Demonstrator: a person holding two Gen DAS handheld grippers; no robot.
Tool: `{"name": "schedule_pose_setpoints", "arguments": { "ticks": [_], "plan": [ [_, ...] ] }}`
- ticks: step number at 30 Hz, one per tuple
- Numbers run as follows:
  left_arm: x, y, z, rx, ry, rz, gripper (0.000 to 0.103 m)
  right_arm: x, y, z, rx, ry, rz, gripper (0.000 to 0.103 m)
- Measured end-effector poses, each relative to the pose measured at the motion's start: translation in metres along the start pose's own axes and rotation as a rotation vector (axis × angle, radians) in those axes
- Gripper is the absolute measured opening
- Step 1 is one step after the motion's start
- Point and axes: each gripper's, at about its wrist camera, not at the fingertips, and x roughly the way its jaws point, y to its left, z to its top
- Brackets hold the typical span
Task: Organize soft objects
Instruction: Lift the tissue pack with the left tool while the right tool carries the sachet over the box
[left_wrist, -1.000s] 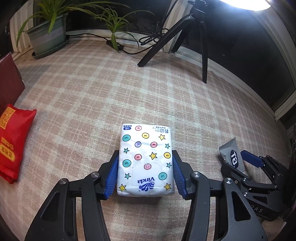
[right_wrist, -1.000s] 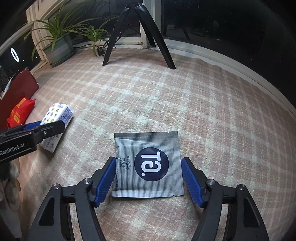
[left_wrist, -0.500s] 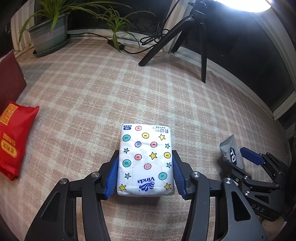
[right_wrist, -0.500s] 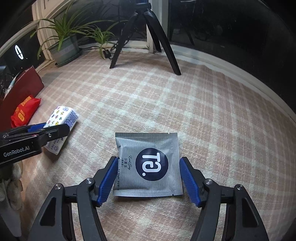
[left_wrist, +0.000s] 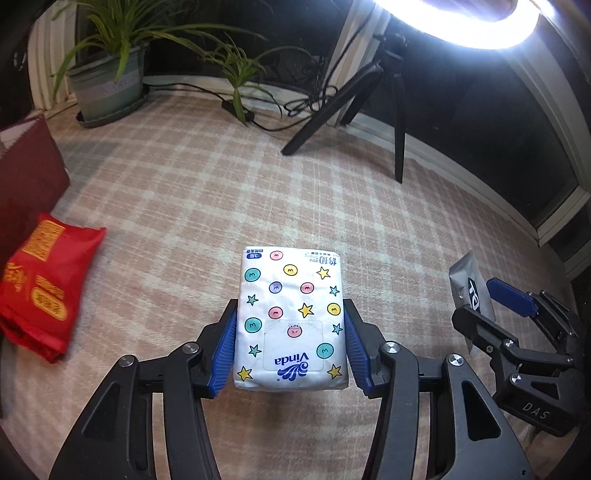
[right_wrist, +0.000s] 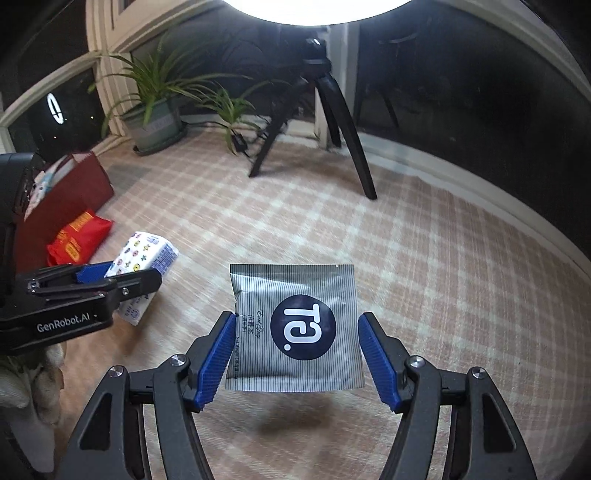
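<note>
My left gripper (left_wrist: 290, 347) is shut on a white Vinda tissue pack (left_wrist: 290, 314) printed with coloured dots and stars, held above the checked carpet. The pack also shows in the right wrist view (right_wrist: 142, 264), between the left gripper's fingers (right_wrist: 92, 282). My right gripper (right_wrist: 297, 354) is shut on a flat grey striped pouch (right_wrist: 295, 328) with a dark round logo, lifted off the carpet with its shadow below. The pouch shows edge-on in the left wrist view (left_wrist: 469, 288), in the right gripper (left_wrist: 495, 302).
A red snack bag (left_wrist: 44, 288) lies on the carpet at the left beside a dark red box (left_wrist: 26, 184), both also in the right wrist view (right_wrist: 79, 236) (right_wrist: 66, 199). A potted plant (left_wrist: 107, 81), cables and a black tripod (left_wrist: 369, 110) stand at the back.
Both grippers have risen and tilted up with their loads; the pouch is off the carpet. The red bag and the box have come further into view at the left.
</note>
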Motion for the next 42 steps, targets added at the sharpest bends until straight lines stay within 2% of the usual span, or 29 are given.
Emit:
{"name": "schedule_pose_setpoints", "arguments": {
  "ticks": [10,17,24,34,42],
  "plan": [
    [-0.076,0.043,0.008,0.004,-0.099,0.008,0.051,-0.036,0.052,0.030,-0.070,-0.071,0.045,0.064],
    [-0.130,0.098,0.008,-0.021,-0.165,0.051,0.051,-0.048,0.110,0.060,-0.151,-0.116,0.100,0.064],
    [-0.167,0.161,0.000,-0.070,-0.195,0.110,0.051,-0.049,0.182,0.083,-0.227,-0.148,0.181,0.064],
    [-0.188,0.244,-0.008,-0.143,-0.194,0.204,0.051,-0.030,0.284,0.116,-0.314,-0.144,0.285,0.064],
    [-0.188,0.280,-0.006,-0.152,-0.169,0.232,0.051,0.002,0.342,0.152,-0.363,-0.110,0.310,0.064]
  ]
}}
